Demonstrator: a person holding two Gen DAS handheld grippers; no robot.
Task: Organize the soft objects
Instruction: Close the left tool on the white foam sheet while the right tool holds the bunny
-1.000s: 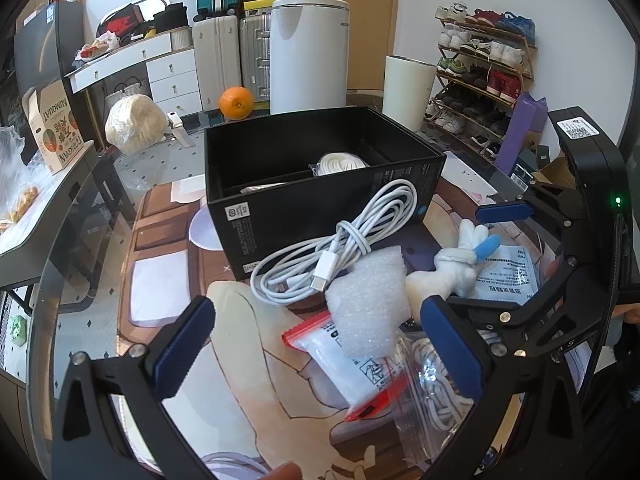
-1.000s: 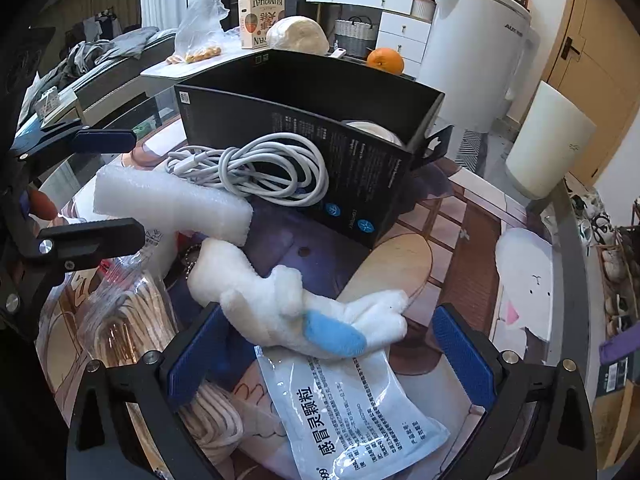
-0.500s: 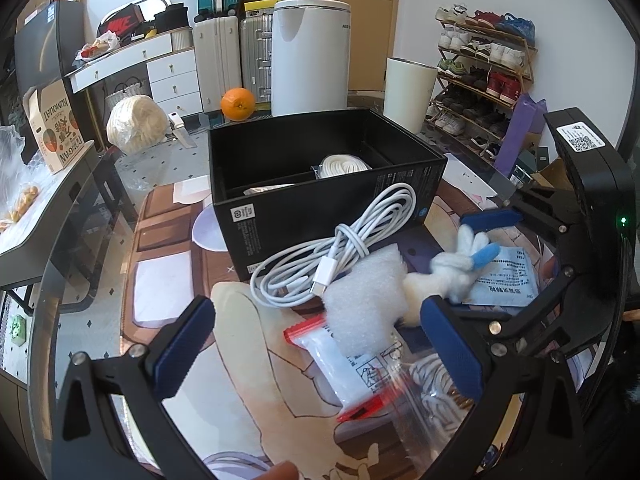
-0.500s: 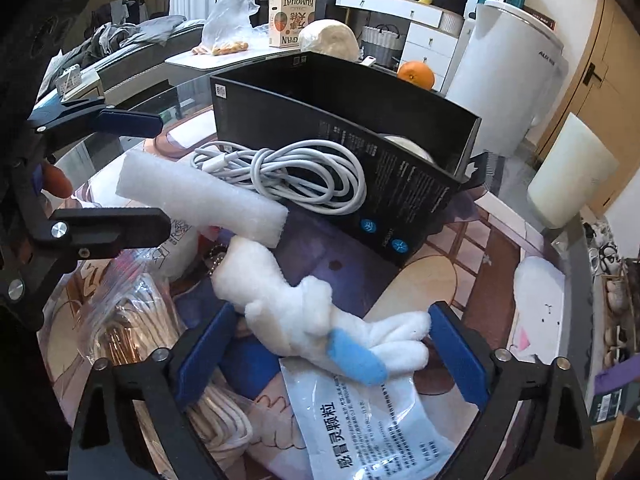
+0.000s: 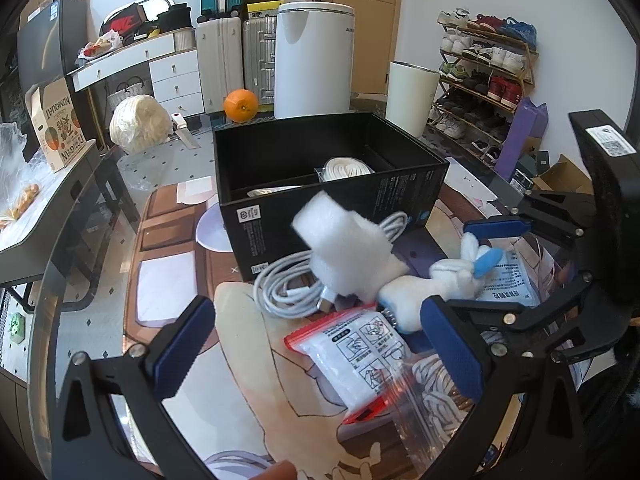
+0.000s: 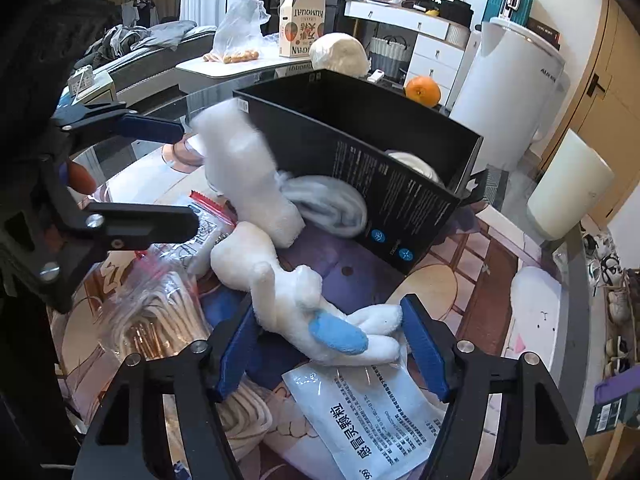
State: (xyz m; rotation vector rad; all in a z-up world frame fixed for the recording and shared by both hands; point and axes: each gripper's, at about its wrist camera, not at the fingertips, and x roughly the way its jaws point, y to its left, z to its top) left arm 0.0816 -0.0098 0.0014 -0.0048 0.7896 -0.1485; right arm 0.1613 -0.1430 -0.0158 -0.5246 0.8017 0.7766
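Note:
A white plush rabbit [image 6: 280,284] with a blue ear lies on the printed table mat, also visible in the left wrist view as the rabbit [image 5: 436,280]. My right gripper [image 6: 330,344] is closing around it, and both blue pads touch its sides. A white foam block [image 6: 244,172] stands tipped up against the rabbit's leg and is blurred. The foam block [image 5: 340,248] leans over a coiled white cable [image 5: 288,288]. My left gripper [image 5: 316,344] hovers open above a red-sealed zip bag [image 5: 360,352] with nothing between its fingers.
An open black box [image 5: 320,216] stands behind the pile with a white rope coil [image 5: 346,168] inside. A clear bag of rope [image 6: 148,320] and a printed sachet [image 6: 372,412] lie near the rabbit. An orange [image 5: 240,106] and a white bin [image 5: 316,56] sit beyond the box.
The right jaws have narrowed from wide apart to touching the rabbit. The rabbit has shifted, and the foam block has swung from lying flat to standing on end. The left gripper has stayed put.

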